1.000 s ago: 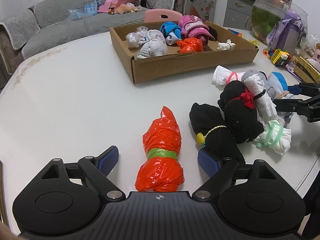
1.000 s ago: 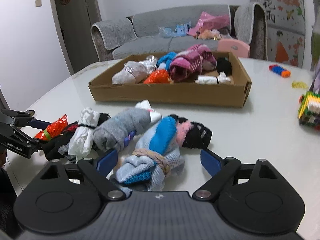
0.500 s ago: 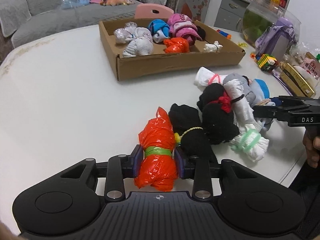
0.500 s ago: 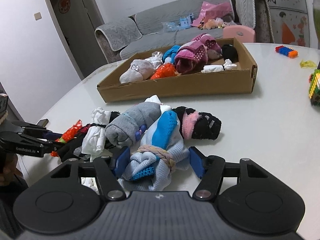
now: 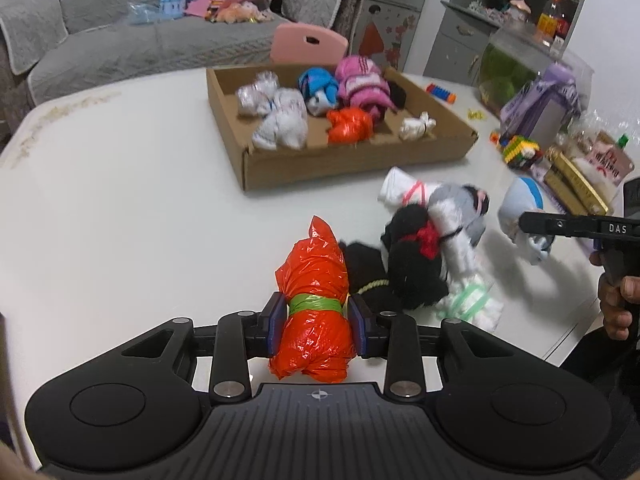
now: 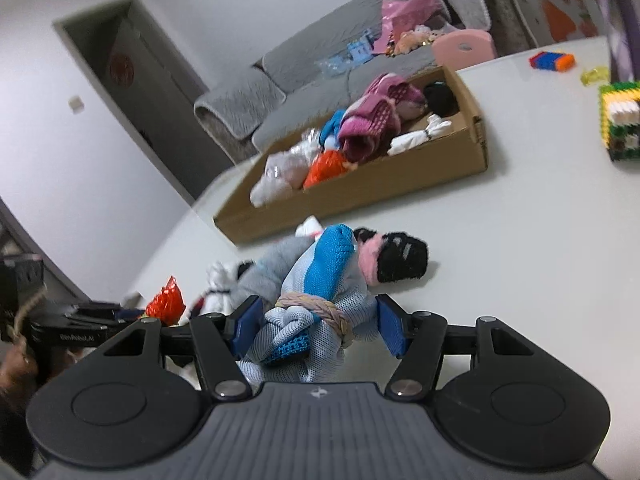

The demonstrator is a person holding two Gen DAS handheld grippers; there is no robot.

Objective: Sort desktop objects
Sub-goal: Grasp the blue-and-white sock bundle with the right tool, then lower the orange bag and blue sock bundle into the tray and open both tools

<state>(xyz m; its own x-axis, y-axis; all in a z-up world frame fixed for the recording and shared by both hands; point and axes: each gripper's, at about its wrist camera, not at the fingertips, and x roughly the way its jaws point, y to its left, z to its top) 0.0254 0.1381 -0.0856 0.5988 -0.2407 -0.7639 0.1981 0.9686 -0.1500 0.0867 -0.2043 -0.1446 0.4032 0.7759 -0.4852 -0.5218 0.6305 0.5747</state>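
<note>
So the surface [image 5: 120,208] is a glossy white tabletop with a rounded edge, and there's some yellowish speckling on it near the rim around 10 o'clock in the left wrist view. Behind it, from 10 to 12 o'clock, sits a grey sofa [image 5: 120,40] with a pink bag and some toys dumped on it, plus a pink chair back [image 5: 308,42] right at the far edge. Plain white walls and a dark door [image 6: 132,92] show at 10 o'clock in the right wrist view. Over at 1–2 o'clock in the left view there's a grey cabinet, a fish tank and random clutter.

The box [image 5: 352,164] sits on the surface at 12 o'clock, already holding several bundles. A loose pile of black, white and grey bundles [image 5: 424,264] lies on the surface at about 3 o'clock from the left fingers.

The left gripper [image 5: 316,322] is clamped on the orange bundle [image 5: 316,280], fingers pressing its sides at the green band. The right gripper [image 6: 318,330] has the blue bundle [image 6: 320,304] between its fingers, which are closing narrow against its sides; it's held off the surface, clear of the pile.
</note>
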